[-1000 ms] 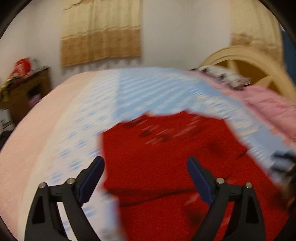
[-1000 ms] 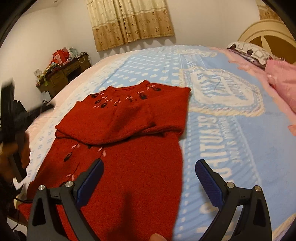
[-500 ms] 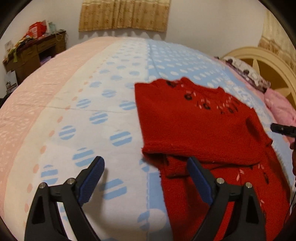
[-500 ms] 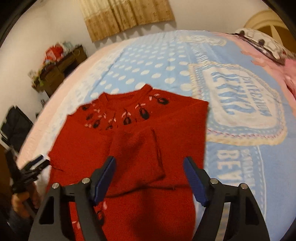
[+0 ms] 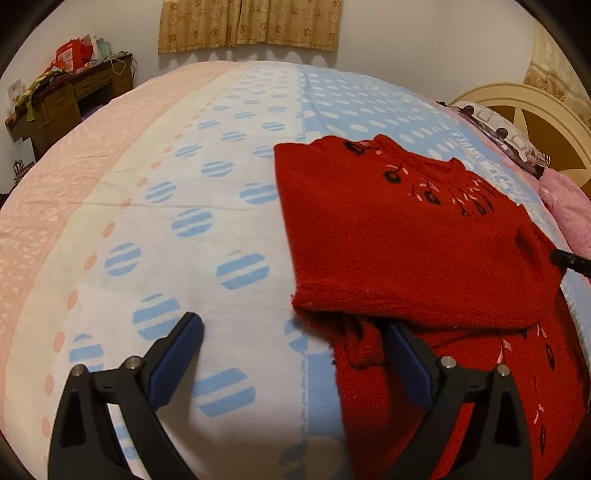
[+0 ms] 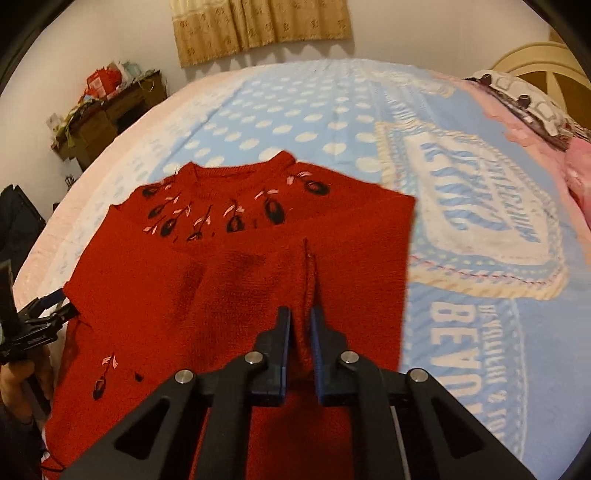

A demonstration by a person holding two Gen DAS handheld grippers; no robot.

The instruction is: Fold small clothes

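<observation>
Pinching a ridge of the sweater, the right hand-held gripper risks dragging the folded sleeve loose; the left hand-held gripper gapes.

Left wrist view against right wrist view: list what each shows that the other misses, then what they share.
Only the left wrist view shows the left gripper open at the red sweater's side edge, one finger on the blanket, the other on the knit. Only the right wrist view shows the right gripper, its jaws just closed, pinching a ridge of sweater, plus the blanket's large lettered emblem and a hand. Both show the sweater, curtain, cluttered desk and headboard.
</observation>
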